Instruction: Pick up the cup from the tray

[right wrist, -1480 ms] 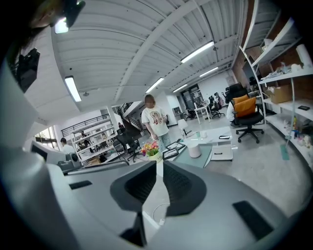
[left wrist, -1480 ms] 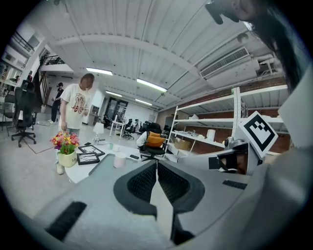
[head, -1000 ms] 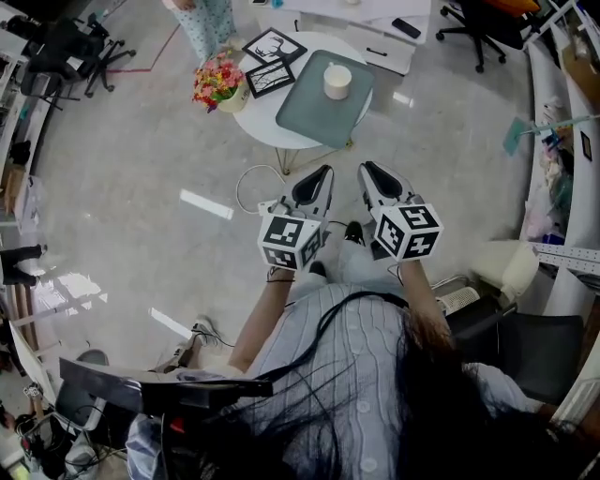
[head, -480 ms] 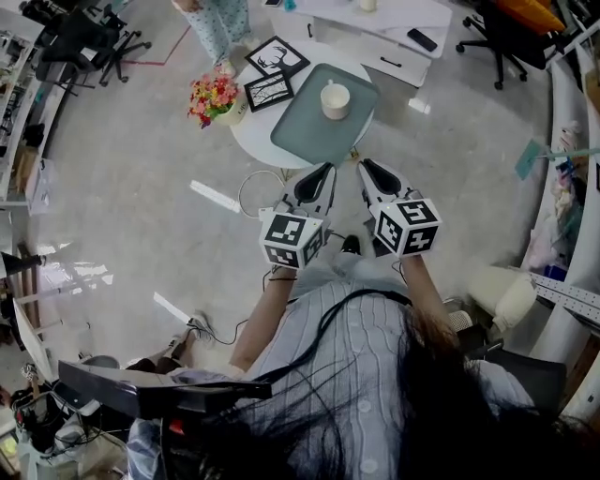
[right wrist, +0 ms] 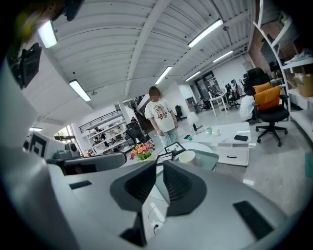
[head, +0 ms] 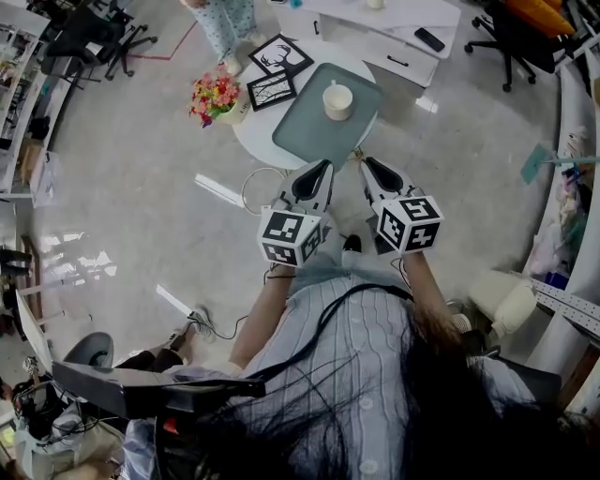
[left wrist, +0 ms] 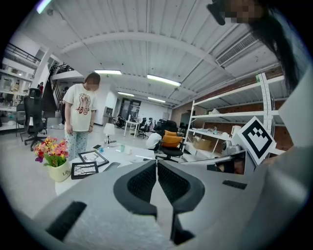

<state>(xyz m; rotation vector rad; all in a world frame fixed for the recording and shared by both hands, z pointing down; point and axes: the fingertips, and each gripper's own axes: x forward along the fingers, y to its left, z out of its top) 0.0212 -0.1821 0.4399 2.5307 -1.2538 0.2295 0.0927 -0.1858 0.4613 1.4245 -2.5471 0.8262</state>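
Note:
A cream cup (head: 337,99) stands upright on a grey-green tray (head: 309,131), which lies on a small round white table (head: 255,131). My left gripper (head: 325,166) and right gripper (head: 367,163) are held side by side just short of the tray's near edge and point at it. Both are shut with nothing between the jaws. In the right gripper view the cup (right wrist: 187,156) and the tray (right wrist: 209,158) show just beyond my shut right gripper (right wrist: 159,165). In the left gripper view my left gripper (left wrist: 156,163) hides the cup.
A pot of flowers (head: 216,97) and two framed pictures (head: 272,91) share the round table. A person (head: 225,19) stands behind it. A low white table with a phone (head: 427,39) is beyond, an office chair (head: 511,28) at the far right. A cable loop (head: 258,187) lies on the floor.
Both grippers have come closer to the round table, so the gap to the tray's near edge is smaller. Their jaws stayed shut.

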